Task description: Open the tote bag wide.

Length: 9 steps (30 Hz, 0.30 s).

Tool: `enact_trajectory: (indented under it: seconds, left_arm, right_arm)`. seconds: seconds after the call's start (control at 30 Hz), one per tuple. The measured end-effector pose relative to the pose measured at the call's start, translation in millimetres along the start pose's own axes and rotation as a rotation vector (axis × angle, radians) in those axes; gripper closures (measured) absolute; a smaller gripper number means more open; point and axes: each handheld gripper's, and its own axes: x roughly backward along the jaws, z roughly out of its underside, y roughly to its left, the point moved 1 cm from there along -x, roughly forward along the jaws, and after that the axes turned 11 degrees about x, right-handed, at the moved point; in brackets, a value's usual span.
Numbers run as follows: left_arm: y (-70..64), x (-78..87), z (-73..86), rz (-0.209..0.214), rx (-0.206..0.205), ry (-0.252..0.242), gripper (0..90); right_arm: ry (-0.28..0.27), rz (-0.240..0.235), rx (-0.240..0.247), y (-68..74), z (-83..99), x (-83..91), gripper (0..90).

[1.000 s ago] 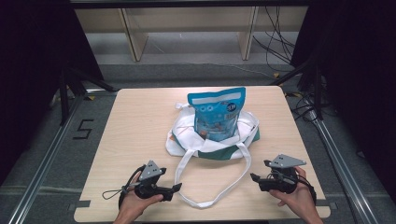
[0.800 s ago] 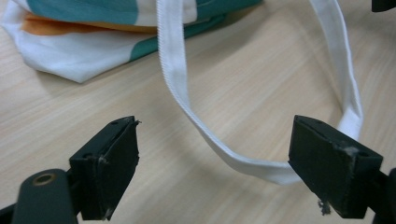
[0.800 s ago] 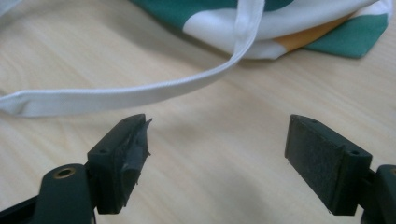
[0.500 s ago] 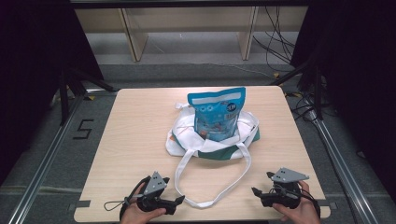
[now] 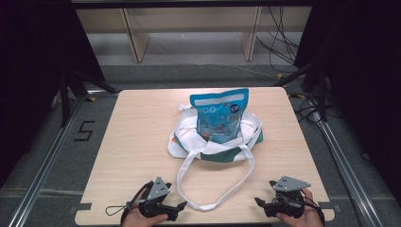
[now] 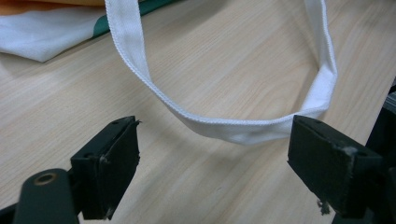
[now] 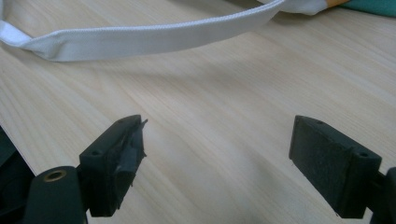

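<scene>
High view
- Table: we see a light wood top on a grey floor, with a wooden shelf unit behind it.
- Tote bag: white with a green part, slumped just past the middle of the table.
- Blue pouch: we see it upright inside the bag's mouth, its top well above the cloth.
- Strap: one long white loop runs from the bag toward the near edge and lies flat on the wood, its bend between our two hands.
- Left tool: held low at the near-left edge, jaws pointing right toward the bend of the strap, just beside it; a grey plate sits on top and a cable curls off to its left.
- Right tool: held low at the near-right edge, jaws pointing left, apart from the strap.
- Floor mark: we read a black "5" on the floor left of the table.

Left gripper view
- Left tool: we see the two black jaws spread wide, with nothing between them.
- Strap: its bend lies on the wood just ahead of the jaws; whether the right jaw touches it we cannot tell.
- Tote bag: white cloth with a green edge at the upper left.

Right gripper view
- Right tool: jaws spread wide over bare wood, gripping nothing.
- Strap: it crosses the top of the view, ahead of the jaws and apart from them.
- Tote bag: a green corner at the upper right.
</scene>
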Motion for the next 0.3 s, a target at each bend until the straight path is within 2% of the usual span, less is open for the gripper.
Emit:
enact_trajectory:
  seconds: [0.07, 0.13, 0.17, 0.23, 0.27, 0.3]
  left_arm:
    - [-0.8, -0.5, 0.8, -0.003, 0.029, 0.001, 15.9]
    - [-0.1, -1.2, 0.7, -0.004, 0.025, -0.004, 16.0]
    - [2.0, -0.7, 0.1, -0.006, -0.003, 0.000, 16.0]
    - [2.3, 0.2, 0.0, -0.005, 0.003, 0.003, 16.0]
    - [1.0, -0.3, 0.7, -0.006, 0.035, -0.003, 16.1]
    - [1.8, 0.0, 0.4, -0.010, 0.032, -0.002, 16.1]
  right_arm:
    - [-0.008, 0.004, -0.007, 0.3, 0.1, 0.0, 18.8]
    - [-0.007, 0.001, -0.005, -0.1, 0.3, -0.1, 18.8]
    - [-0.007, 0.001, -0.005, -0.1, 0.3, -0.1, 18.8]
    - [-0.006, -0.001, -0.007, -0.3, 0.4, 0.0, 18.8]
    - [-0.005, -0.012, -0.011, -0.6, 0.5, -0.3, 18.8]
    - [-0.003, -0.009, -0.018, -0.5, 0.7, 0.0, 18.8]
